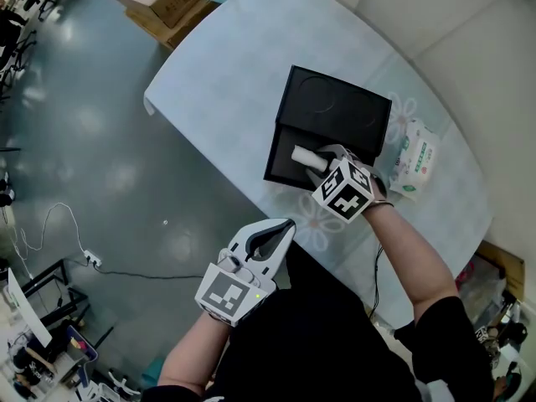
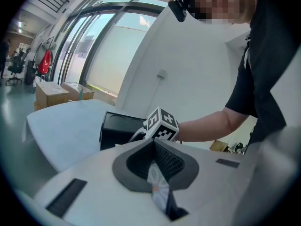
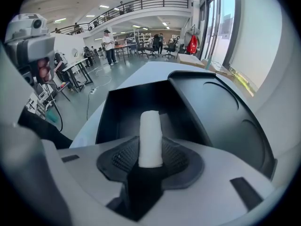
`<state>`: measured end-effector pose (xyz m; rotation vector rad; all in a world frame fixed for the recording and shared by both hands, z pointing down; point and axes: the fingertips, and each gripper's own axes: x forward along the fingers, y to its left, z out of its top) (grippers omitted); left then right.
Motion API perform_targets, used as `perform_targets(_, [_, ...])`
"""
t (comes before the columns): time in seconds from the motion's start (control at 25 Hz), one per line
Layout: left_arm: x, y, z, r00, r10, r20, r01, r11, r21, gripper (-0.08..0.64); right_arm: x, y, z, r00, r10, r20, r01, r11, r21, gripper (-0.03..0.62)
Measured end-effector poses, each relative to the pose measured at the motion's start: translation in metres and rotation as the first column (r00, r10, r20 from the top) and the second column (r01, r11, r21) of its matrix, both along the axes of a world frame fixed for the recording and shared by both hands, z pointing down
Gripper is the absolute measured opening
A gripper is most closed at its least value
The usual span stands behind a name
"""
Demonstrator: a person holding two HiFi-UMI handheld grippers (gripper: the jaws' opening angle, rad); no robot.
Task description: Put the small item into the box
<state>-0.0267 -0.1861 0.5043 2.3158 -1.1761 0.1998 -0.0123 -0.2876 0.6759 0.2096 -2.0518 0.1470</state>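
**Tools: two.** Each carried one cube with black-and-white square markers.

- The right tool (image 1: 318,161) was clenched on the small item (image 1: 302,154). Its ribbed dark pads pressed on both sides of the item's near end.
- The left tool (image 1: 283,228) was clenched with nothing between its pads. It was held off the near edge of the counter (image 1: 226,74), well apart from the box (image 1: 280,164).

**Small item: one.** It was a white cylinder with a matte surface and a rounded free end. It projected from the right tool's jaws over the open tray of the box. It cannot be told whether it touched the tray floor.

**Box: one.** It was black, rectangular and rigid, with a matte finish.

- The lid (image 1: 339,107) lay folded back flat behind the tray.
- The inner face of the lid carried two shallow circular recesses.
- The tray showed plain, straight walls.

**Packet: one.** The soft white packet (image 1: 416,159) bore green print. It lay on the counter just beside the right edge of the box.

**Counter: one.** The top was pale and smooth, with rounded corners and a faint floral pattern.

**Cartons: two.** The brown cardboard cartons (image 1: 163,0) stood stacked at the counter's far end.

**Floor.** The floor (image 1: 84,115) was grey and glossy. One thin white cable (image 1: 60,218) trailed across it.
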Motion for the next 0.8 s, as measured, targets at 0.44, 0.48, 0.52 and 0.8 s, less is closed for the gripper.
perform_targets(0.44, [-0.013, 0.021, -0.019, 1.0, 0.029, -0.003, -0.028, 0.999, 0.041, 0.008, 0.0, 0.003, -0.052, 0.961, 0.195, 0.197, -0.195, 0.981, -0.018, 0.164])
perform_targets(0.48, [-0.015, 0.024, -0.022, 0.999, 0.035, -0.004, -0.035, 0.998, 0.046, 0.008, -0.001, 0.003, -0.063, 0.941, 0.234, 0.243, -0.235, 0.972, -0.027, 0.164])
perform_targets(0.52, [-0.016, 0.027, -0.024, 0.999, 0.045, -0.005, -0.045, 0.998, 0.051, 0.008, -0.002, 0.003, -0.075, 0.917, 0.271, 0.292, -0.272, 0.962, -0.037, 0.164])
perform_targets(0.8, [-0.02, 0.058, -0.047, 0.991, 0.134, -0.002, -0.133, 0.985, 0.105, 0.008, -0.001, 0.027, -0.156, 0.746, 0.404, 0.53, -0.452, 0.891, -0.043, 0.031])
